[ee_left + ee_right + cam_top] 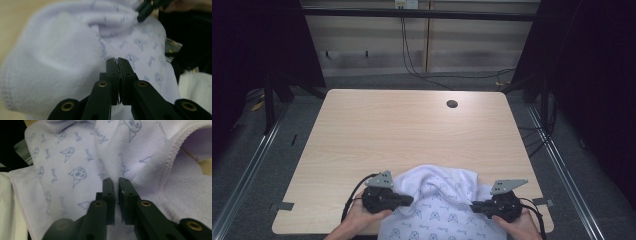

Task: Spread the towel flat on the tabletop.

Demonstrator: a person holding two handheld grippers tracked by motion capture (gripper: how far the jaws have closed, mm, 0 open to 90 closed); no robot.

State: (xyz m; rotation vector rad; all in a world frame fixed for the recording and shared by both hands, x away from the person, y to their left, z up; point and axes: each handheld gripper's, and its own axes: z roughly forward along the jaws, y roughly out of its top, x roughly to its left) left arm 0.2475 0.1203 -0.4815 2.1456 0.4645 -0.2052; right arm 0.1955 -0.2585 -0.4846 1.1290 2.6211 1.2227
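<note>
On the near edge of the wooden table (362,130), a white towel with blue cat prints (437,200) lies bunched between the person's hands, its lower part hanging over the edge. At its left side the left gripper (408,200) is clenched on a fold of the cloth; at its right side the right gripper (475,206) pinches a ridge beside the stitched hem (168,167)
</note>
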